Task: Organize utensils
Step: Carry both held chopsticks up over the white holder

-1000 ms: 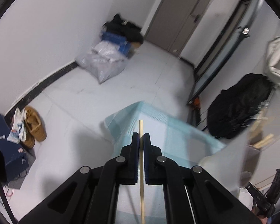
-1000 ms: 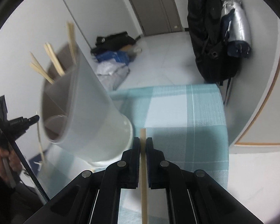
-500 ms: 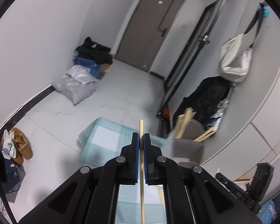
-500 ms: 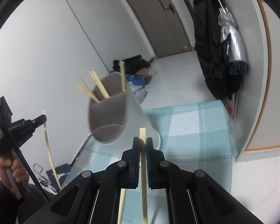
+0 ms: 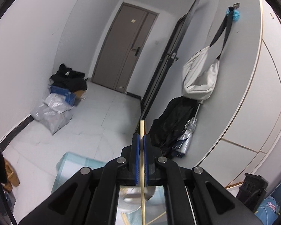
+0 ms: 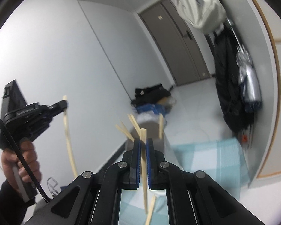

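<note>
My left gripper [image 5: 141, 137] is shut on a wooden chopstick [image 5: 142, 168] that stands upright between the blue pads; it also shows in the right wrist view [image 6: 62, 106], held high at the left with its chopstick [image 6: 69, 140] hanging down. My right gripper [image 6: 143, 142] is shut on another chopstick [image 6: 143, 165]. A grey utensil holder [image 6: 159, 142] with several chopsticks [image 6: 130, 127] in it stands just beyond my right gripper; its rim [image 5: 136, 196] shows below my left gripper.
A blue checked cloth [image 6: 211, 159] covers the table, with loose chopsticks [image 6: 150, 211] lying on it. Bags [image 5: 54, 112] lie on the floor by the wall. A black jacket and umbrella [image 5: 178, 131] hang at the right, under a white bag [image 5: 198, 78].
Both grippers have lifted and tilted upward with their chopsticks. The holder has dropped low in both views, and the table cloth has sunk toward the bottom edge.
</note>
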